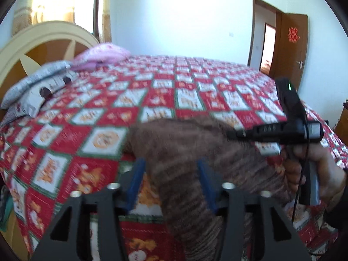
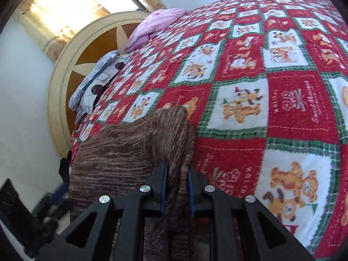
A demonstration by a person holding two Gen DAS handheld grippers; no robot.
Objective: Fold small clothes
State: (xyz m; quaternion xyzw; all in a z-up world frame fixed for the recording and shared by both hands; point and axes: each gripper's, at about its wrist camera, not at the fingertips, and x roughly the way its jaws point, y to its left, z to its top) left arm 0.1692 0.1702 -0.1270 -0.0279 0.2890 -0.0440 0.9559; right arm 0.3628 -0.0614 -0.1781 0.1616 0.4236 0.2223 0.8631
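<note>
Brown knit garment [image 2: 130,143] held above the bedspread [image 2: 282,108] near its front edge; right gripper [image 2: 177,187] pinches a bunched edge, left gripper [image 1: 171,182] spread around cloth. Folding apparently barely begun; no fold visible.

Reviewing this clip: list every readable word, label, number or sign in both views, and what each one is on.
"DAS": raised letters on the right gripper, seen from the left wrist; blurred, so uncertain.
Red paper sign on the door: an ornamental character, too small to read.
Lettering on the red squares of the blanket: sideways and fuzzy, not reliably readable.
Brown garment: no text.
</note>
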